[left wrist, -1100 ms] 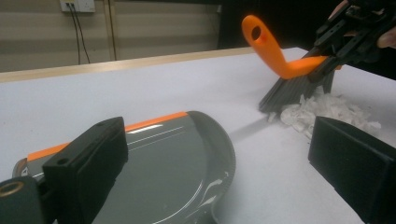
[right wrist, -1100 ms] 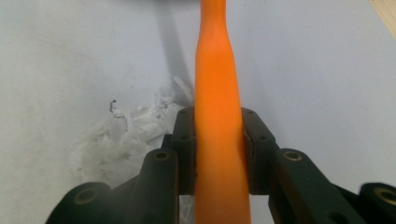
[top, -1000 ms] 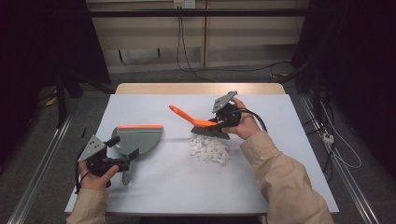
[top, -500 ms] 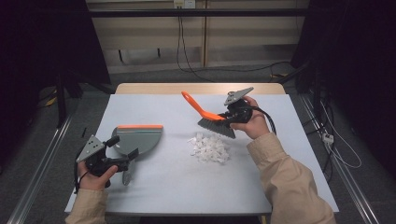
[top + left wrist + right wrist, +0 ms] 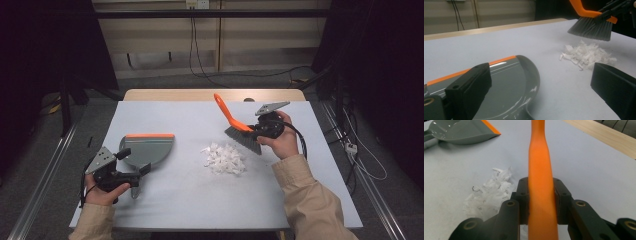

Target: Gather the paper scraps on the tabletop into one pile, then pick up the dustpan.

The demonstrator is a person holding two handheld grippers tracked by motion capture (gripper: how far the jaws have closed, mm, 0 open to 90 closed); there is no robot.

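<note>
The brush (image 5: pixel 235 125) is clamped by its orange handle between the jaws of the right gripper (image 5: pixel 257 132), its grey bristles raised off the desk (image 5: pixel 190 200) just beside the far right edge of the pile of white paper scraps (image 5: pixel 223 158). The dustpan (image 5: pixel 147 149) is laid flat well to the left of the pile, its orange lip turned away from the scraps; its handle sits between the spread jaws of the left gripper (image 5: pixel 137 176), which are held wide and are not seen pressing on it. Trouble could be expected from that arrangement: if the scraps are swept leftward with the pan loose and its lip facing the wrong way, they could be pushed past it or scattered. A stroke begun too high would pass over the light scraps, and a fast one could flick them off the desk. The desk is covered with a pale blue-grey sheet, with a wooden strip along its far edge; the room beyond is dim, with cables hung on the back wall and trailed over a grey floor
</note>
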